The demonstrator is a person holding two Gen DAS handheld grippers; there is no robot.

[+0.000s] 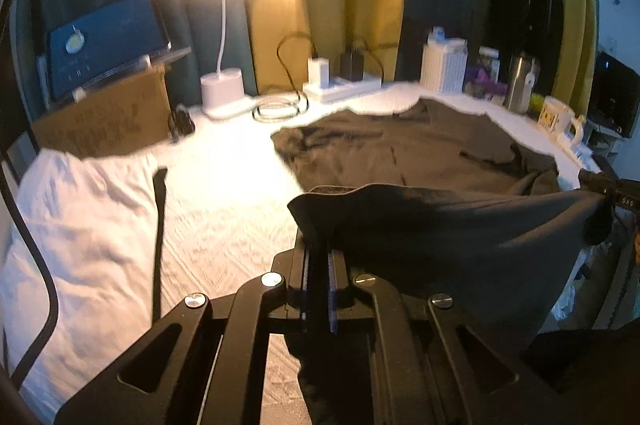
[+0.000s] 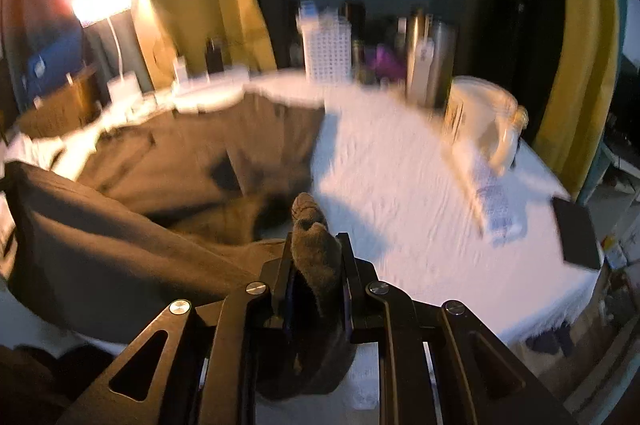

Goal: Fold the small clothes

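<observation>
While lifted off the white-covered desk (image 1: 224, 177), hangs as a taut span across the lower right of the left wrist view: the near edge of a dark grey garment (image 1: 460, 225), its far part lying flat toward the middle right of the frame. Held at both ends. Left hand-held gripper (image 1: 318, 249), bottom centre of its frame, pressed nearly together and pinching a thin corner of the hem. Right hand-held gripper (image 2: 316, 253), bottom centre of the right wrist view, clamped on a thicker bunched wad of the same cloth that pokes out beyond the jaws.

Soft and limp by the look of it: sags between the two grips, creases freely, keeps no shape of its own. Light enough to lift by two corners, likely to drag and wrinkle if pulled across the desk cover. Not slippery, not fragile. Best taken at corners or along a hem, where doubled fabric gives the pads something to bite; a single layer in mid-panel would probably slip out or bunch.

Clutter worth minding along the far edge: lit desk lamp (image 1: 222, 93) at upper left, power strip (image 1: 340, 87) with coiled cable, white lattice container (image 1: 444, 67), steel bottle (image 1: 520, 81), mug (image 1: 558, 117) at right.
</observation>
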